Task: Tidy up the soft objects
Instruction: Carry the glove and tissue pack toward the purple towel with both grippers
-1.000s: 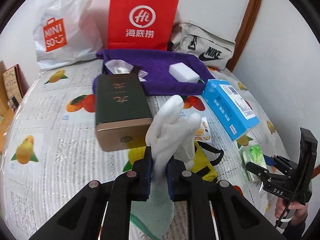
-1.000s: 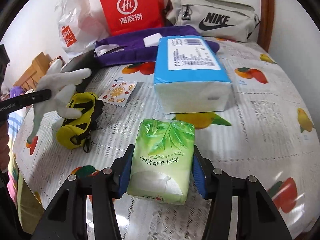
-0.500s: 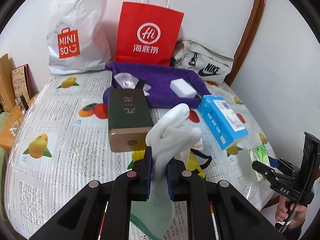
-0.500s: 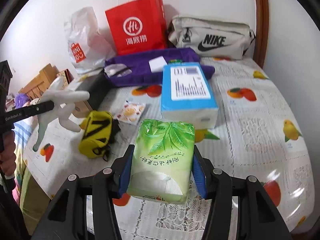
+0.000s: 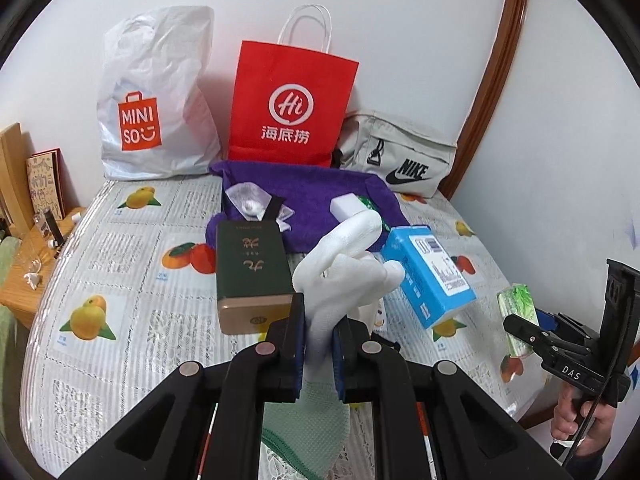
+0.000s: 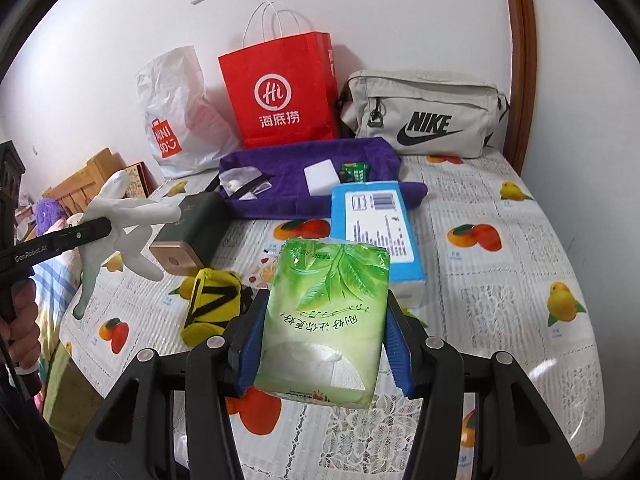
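Observation:
My left gripper (image 5: 319, 344) is shut on a white glove (image 5: 344, 268) and holds it up above the table; the glove also shows in the right wrist view (image 6: 120, 220). My right gripper (image 6: 324, 344) is shut on a green tissue pack (image 6: 326, 312), lifted above the front of the table; the pack also shows in the left wrist view (image 5: 516, 316). A purple towel (image 5: 316, 188) lies at the back with a white sponge (image 5: 348, 208) on it. A yellow and black pouch (image 6: 212, 304) lies on the tablecloth.
A dark green box (image 5: 250, 268) and a blue tissue box (image 5: 432, 276) lie mid-table. A red paper bag (image 5: 292, 104), a white MINISO bag (image 5: 156, 100) and a grey Nike bag (image 5: 396, 152) stand against the back wall. A fruit sachet (image 6: 266, 266) lies near the pouch.
Both grippers have risen and drawn back from the table with their loads still held; more of the bags and wall shows now.

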`<state>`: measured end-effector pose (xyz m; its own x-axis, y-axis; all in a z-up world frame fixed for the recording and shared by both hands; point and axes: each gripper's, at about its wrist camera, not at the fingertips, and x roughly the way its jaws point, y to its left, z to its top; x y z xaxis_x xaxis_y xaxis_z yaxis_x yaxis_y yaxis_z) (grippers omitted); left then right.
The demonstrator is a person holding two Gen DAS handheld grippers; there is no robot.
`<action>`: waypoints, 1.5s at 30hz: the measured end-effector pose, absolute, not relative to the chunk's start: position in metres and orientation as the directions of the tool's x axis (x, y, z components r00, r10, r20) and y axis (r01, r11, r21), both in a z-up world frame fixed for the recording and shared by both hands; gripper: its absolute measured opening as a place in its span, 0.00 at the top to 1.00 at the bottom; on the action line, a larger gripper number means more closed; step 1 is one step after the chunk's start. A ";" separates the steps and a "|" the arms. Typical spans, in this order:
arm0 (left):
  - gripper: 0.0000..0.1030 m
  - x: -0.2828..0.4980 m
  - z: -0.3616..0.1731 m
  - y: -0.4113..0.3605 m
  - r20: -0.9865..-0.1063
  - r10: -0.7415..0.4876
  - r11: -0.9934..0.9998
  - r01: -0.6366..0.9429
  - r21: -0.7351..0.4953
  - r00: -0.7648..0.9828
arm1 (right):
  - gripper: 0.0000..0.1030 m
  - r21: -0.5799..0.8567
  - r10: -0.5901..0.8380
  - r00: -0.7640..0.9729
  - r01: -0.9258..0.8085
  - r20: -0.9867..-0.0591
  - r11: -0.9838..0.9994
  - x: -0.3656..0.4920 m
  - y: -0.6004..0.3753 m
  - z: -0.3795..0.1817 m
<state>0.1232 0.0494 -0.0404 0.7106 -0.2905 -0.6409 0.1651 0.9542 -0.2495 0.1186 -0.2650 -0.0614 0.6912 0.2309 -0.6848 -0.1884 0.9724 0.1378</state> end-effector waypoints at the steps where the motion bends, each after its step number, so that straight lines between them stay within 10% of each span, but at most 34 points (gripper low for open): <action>1: 0.89 0.124 -0.038 0.051 -0.639 -0.287 0.955 0.160 -0.250 0.714 | 0.49 0.138 0.231 0.693 -0.189 -0.683 0.972 0.120 -0.265 -0.059; 45: 0.89 0.274 -0.031 0.060 -0.678 -0.186 0.976 0.055 -0.210 0.711 | 0.49 0.135 0.281 0.679 -0.260 -0.678 0.956 0.302 -0.259 -0.036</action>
